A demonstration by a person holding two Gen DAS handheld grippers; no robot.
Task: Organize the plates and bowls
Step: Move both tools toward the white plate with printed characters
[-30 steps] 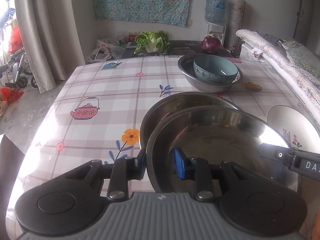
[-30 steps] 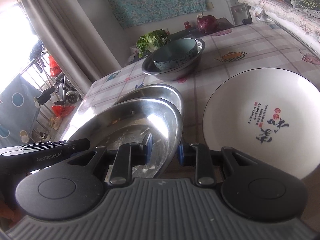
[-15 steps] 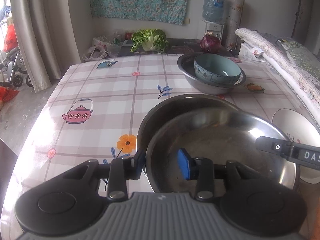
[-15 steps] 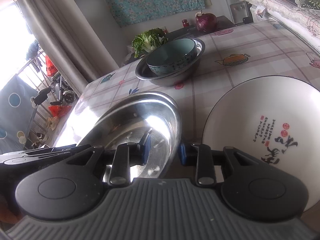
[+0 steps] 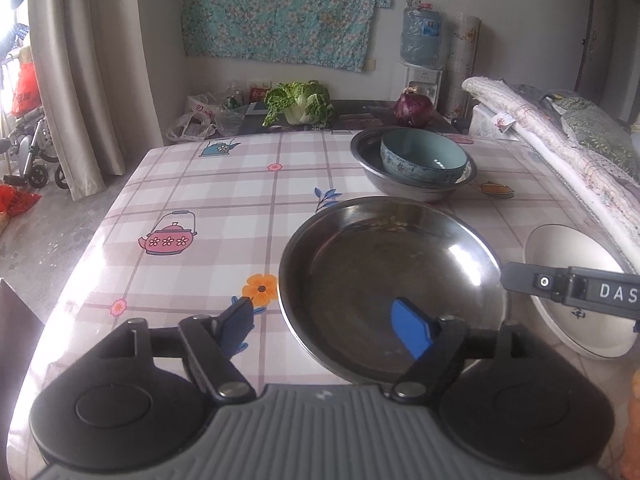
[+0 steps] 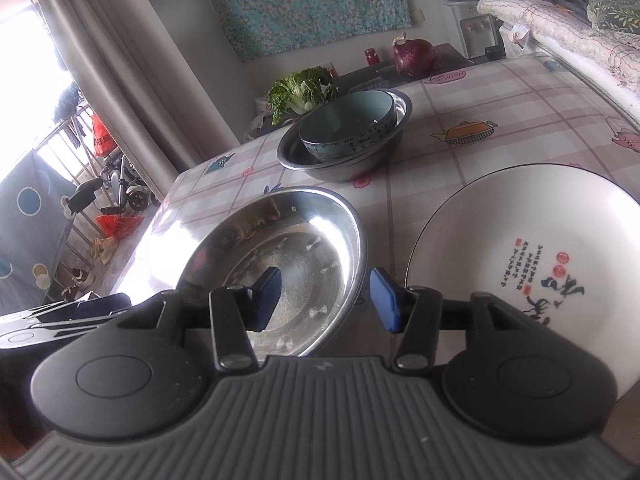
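A wide steel plate point(image 5: 392, 280) point(image 6: 288, 264) lies flat on the checked tablecloth, and only one rim shows. My left gripper point(image 5: 326, 326) straddles its near left rim; the jaws are opening, with both blue pads off the metal. My right gripper point(image 6: 326, 299) straddles the plate's right rim, also opening and not touching. One of its fingers point(image 5: 568, 292) reaches in from the right in the left wrist view. A white plate with calligraphy point(image 6: 520, 264) point(image 5: 576, 280) lies just right of the steel plate. Farther back, a teal bowl point(image 5: 424, 160) point(image 6: 348, 124) sits inside a steel basin point(image 5: 416, 190) point(image 6: 344, 164).
A cabbage point(image 5: 300, 104) and a red onion point(image 5: 414, 108) sit on a dark counter beyond the table's far edge. Folded bedding point(image 5: 560, 152) runs along the right side. A curtain point(image 5: 92, 80) and a wheelchair point(image 5: 28, 152) stand off to the left.
Both grippers have opened and let go of the steel plate. It has dropped onto the second steel plate beneath and now covers it.
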